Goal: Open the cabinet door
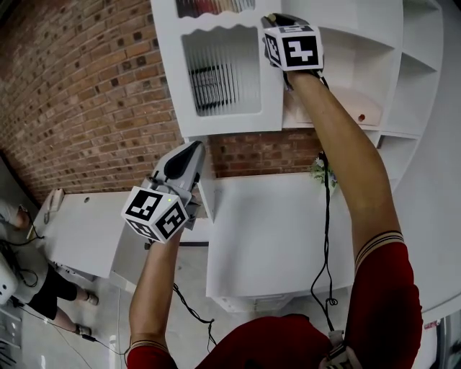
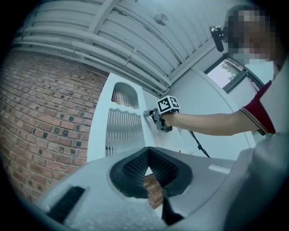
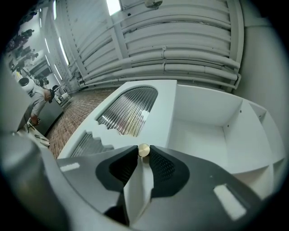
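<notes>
The white cabinet door [image 1: 220, 72] with ribbed glass panes hangs high on the wall unit. My right gripper [image 1: 269, 19] is raised to the door's right edge. In the right gripper view its jaws close on the small brass knob [image 3: 143, 150] from both sides, and the door [image 3: 135, 113] runs away edge-on to the left. The open white shelves [image 3: 203, 135] lie to the right of it. My left gripper [image 1: 189, 153] hangs lower, in front of the brick wall, shut on nothing [image 2: 148, 168]. From the left gripper view the right gripper [image 2: 151, 113] shows at the door [image 2: 122, 128].
A brick wall [image 1: 94, 108] stands left of the cabinet. A white counter [image 1: 274, 230] sits below, with a small plant [image 1: 320, 171] at its back. A peach thing [image 1: 358, 108] lies on a shelf. A person [image 1: 21, 274] stands at the lower left. A black cable [image 1: 325, 238] hangs from my right arm.
</notes>
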`<state>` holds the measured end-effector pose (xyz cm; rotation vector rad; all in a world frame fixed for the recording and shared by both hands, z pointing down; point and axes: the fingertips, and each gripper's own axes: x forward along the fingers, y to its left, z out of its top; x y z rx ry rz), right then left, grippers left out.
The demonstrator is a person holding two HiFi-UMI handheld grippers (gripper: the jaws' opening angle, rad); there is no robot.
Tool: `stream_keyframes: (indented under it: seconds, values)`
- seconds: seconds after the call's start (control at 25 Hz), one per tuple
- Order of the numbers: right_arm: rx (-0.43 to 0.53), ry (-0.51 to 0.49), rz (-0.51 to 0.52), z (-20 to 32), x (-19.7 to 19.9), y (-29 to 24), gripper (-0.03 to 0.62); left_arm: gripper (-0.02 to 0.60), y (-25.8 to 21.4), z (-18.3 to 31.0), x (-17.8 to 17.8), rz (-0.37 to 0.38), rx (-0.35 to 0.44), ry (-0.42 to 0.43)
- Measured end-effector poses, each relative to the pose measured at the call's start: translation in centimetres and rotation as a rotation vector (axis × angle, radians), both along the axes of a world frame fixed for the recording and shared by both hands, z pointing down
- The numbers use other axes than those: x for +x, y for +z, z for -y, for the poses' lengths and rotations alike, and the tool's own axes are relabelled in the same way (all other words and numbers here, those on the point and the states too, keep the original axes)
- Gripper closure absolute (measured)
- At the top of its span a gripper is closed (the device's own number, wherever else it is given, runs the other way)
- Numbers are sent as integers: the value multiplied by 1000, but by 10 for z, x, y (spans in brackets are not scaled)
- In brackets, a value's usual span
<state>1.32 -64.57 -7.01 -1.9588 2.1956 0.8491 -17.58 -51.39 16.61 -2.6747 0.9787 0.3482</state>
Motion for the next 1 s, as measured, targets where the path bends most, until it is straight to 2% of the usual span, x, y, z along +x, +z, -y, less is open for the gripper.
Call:
stream_keyframes:
  seconds: [0.52, 0.76, 1.0]
  values:
    - [-14, 130, -54, -60, -29, -2, 503, 581, 9, -43, -9, -20, -28, 80]
    - [-7, 108, -89, -91, -49, -2, 502, 581, 11, -65, -8, -32, -39, 99]
    - [-7, 33, -114, -112, -60, -1, 499, 581, -1, -88, 0, -43, -31, 53]
